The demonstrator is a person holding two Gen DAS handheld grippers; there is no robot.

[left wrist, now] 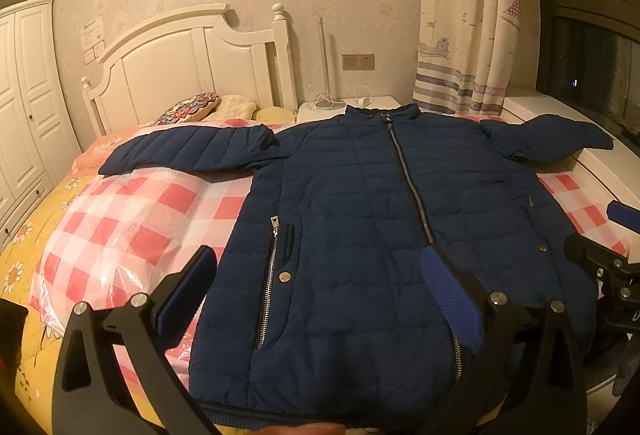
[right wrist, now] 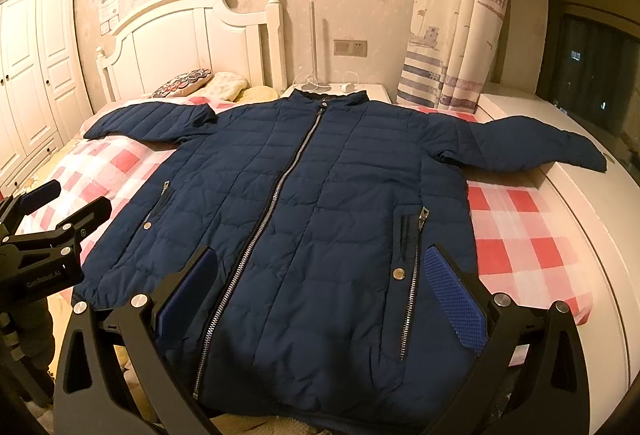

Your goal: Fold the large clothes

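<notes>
A navy quilted jacket [left wrist: 360, 227] lies flat, front up and zipped, on the bed with both sleeves spread out sideways; it also shows in the right wrist view [right wrist: 320, 203]. My left gripper [left wrist: 320, 279] is open and empty, hovering above the jacket's lower left half, near the hem. My right gripper [right wrist: 320, 275] is open and empty above the lower right half. Each gripper shows in the other's view: the right one [left wrist: 600, 255] at the jacket's right edge, the left one [right wrist: 52, 215] at its left edge.
The jacket rests on a red-and-white checked plastic sheet [left wrist: 132, 227] over a yellow flowered quilt [left wrist: 24, 263]. Pillows [left wrist: 192, 107] and a white headboard [left wrist: 180, 55] are at the far end. A white nightstand [left wrist: 352, 105], a curtain [left wrist: 468, 15] and a white window ledge [right wrist: 576, 195] stand to the right.
</notes>
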